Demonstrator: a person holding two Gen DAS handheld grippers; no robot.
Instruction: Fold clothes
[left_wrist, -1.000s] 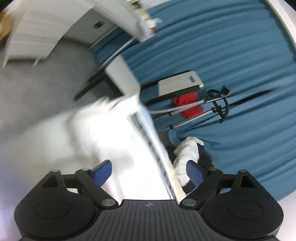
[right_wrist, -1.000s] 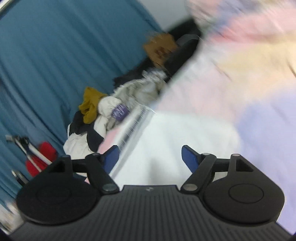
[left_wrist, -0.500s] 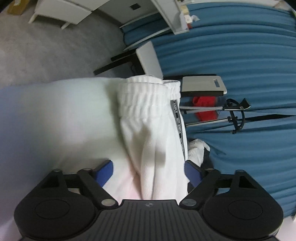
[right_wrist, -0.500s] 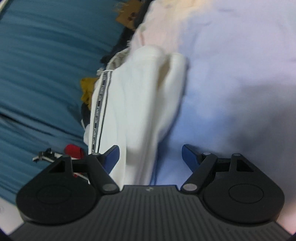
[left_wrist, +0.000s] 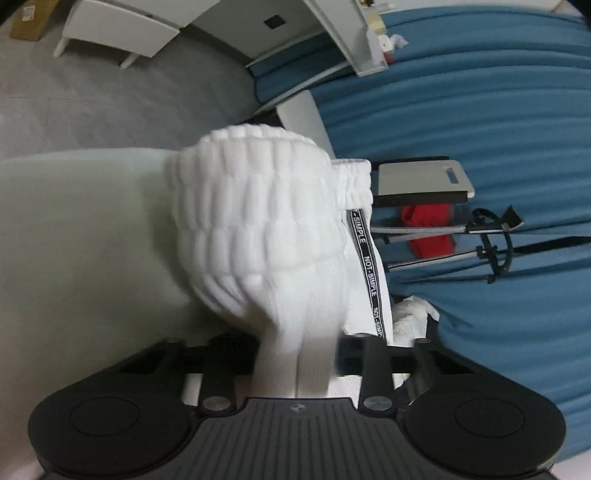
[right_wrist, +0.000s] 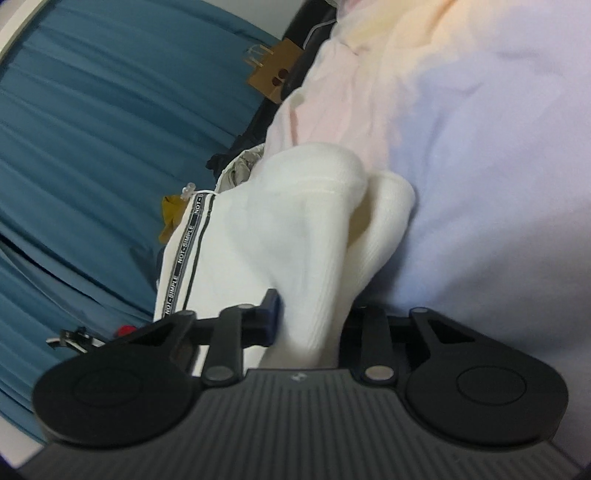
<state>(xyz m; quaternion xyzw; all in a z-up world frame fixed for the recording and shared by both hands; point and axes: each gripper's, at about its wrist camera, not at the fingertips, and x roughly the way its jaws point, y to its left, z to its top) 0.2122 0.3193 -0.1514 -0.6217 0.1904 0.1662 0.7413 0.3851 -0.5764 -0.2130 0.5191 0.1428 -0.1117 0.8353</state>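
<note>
White sweatpants (left_wrist: 266, 229) with a black side stripe reading NOT-SIMPLE (left_wrist: 367, 266) are stretched between the two claws, lying on a pale bed sheet (left_wrist: 74, 229). The left claw (left_wrist: 295, 354) is clenched on a bunched fold just below the ribbed elastic waistband (left_wrist: 258, 177), the cloth pinched tight between its jaws. The right claw (right_wrist: 308, 325) is likewise clenched on a gathered fold of the same pants near the leg end, where a ribbed cuff (right_wrist: 388, 206) curls over. In the right wrist view the stripe runs along the garment's left edge, with a heap of other clothes (right_wrist: 240, 173) just beyond it. Blue curtains (left_wrist: 480, 110) hang behind, with a tripod (left_wrist: 461, 240) and something red (left_wrist: 428, 225) near them.
</note>
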